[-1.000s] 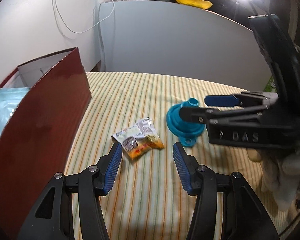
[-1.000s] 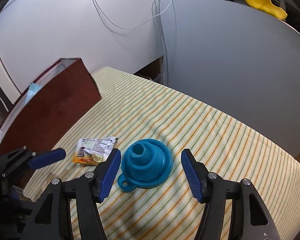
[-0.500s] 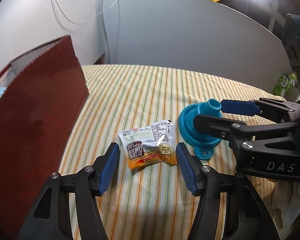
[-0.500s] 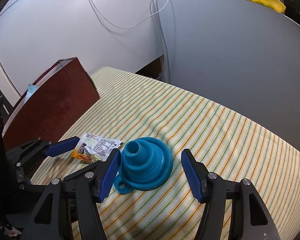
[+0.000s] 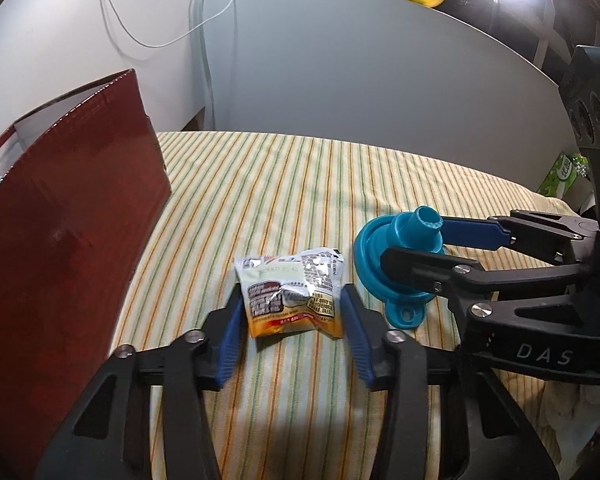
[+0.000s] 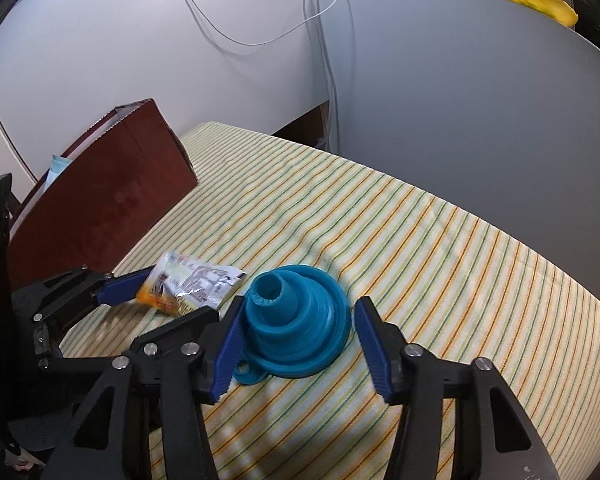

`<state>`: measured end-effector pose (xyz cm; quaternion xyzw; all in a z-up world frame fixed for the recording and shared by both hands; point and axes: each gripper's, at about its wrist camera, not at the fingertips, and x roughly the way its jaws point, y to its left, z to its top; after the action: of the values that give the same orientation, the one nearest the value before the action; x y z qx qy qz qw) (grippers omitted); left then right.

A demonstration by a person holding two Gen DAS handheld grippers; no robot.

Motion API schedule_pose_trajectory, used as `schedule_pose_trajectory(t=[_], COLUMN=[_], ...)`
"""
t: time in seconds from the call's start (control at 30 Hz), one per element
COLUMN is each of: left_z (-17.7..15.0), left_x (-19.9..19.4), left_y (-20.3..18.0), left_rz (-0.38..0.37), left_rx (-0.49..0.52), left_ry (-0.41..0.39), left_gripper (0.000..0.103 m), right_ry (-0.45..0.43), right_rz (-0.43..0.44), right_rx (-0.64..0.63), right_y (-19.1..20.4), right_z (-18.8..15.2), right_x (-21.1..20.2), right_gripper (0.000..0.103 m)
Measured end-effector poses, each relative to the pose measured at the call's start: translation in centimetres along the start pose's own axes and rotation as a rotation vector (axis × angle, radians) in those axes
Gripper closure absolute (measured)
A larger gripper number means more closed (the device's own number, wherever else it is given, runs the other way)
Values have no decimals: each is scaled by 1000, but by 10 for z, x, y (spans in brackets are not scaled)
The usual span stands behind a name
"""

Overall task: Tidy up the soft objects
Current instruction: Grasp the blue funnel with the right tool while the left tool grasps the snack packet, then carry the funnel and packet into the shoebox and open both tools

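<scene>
Left claw (image 5: 292, 332) has just been closing, its pads now pressing the sides of a light, crinkly packet (image 5: 290, 290) on the striped tabletop (image 5: 260, 184). Right claw (image 6: 296, 344) has also been closing and brackets the soft, collapsible funnel (image 6: 296, 316) at its wide rim, contact uncertain.

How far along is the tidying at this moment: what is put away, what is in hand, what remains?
Done: a pale blue packet sits in the red box. In hand: the left claw has been closing around the snack packet, the right claw around the blue funnel. Left: both still lie on the striped cloth, unlifted.
</scene>
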<state>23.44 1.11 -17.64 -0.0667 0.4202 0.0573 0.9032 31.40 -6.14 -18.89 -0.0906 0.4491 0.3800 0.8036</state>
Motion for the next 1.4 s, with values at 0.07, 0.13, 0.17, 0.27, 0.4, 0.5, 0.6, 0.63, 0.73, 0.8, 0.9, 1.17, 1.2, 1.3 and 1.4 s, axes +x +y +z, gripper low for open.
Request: schedule_pose_trajectory(t=[0.07, 0.13, 0.17, 0.27, 0.4, 0.5, 0.6, 0.63, 0.73, 0.8, 0.9, 1.17, 1.2, 1.3, 1.4], left_z=[0, 0, 0, -2, -4, -7, -8, -8, -13, -17, -20, -21, -24, -31, -37], left_x=[-1, -1, -2, -5, -10, -15, -24, -27, -40, -51, -73, -135, -144, -167, -187], left_y=[-1, -1, -1, 1, 4, 4, 4, 4, 4, 4, 4, 19, 25, 43, 66], left_rz=[-7, -14, -17, -28, -40, -52, -70, -77, -102, -120, -147, -190, -193, -181, -154], left_rx=[2, 4, 4, -6, -14, -13, -11, -12, -18, -24, -23, -16, -18, -26, -42], left_ry=[-1, -2, -3, -11, -26, -34, -45, -49, -60, -70, -98, -192, -205, -239, -262], left_gripper=[64, 65, 65, 65, 65, 65, 65, 65, 65, 65, 65, 65, 65, 65, 65], right_ry=[-2, -3, -4, -4, -1, -1, -5, -9, -28, -41, -62, -121, -126, -139, -147], right_rz=[0, -2, -3, 0, 15, 13, 18, 21, 18, 21, 15, 22, 25, 40, 52], right_rx=[4, 7, 9, 24, 62, 71, 80, 83, 87, 92, 93, 59, 53, 32, 4], right_y=[0, 0, 0, -2, -8, -9, -9, -8, -5, -2, 4, 35, 39, 56, 76], right_z=[0, -2, -2, -4, -8, -11, -15, -16, -20, -22, -22, -9, -7, -2, 6], right_x=[1, 1, 0, -2, -8, -15, -26, -30, -48, -61, -80, -120, -123, -132, -137], right_gripper=[56, 56, 57, 58, 58, 58, 58, 58, 58, 58, 58, 58, 58, 58, 59])
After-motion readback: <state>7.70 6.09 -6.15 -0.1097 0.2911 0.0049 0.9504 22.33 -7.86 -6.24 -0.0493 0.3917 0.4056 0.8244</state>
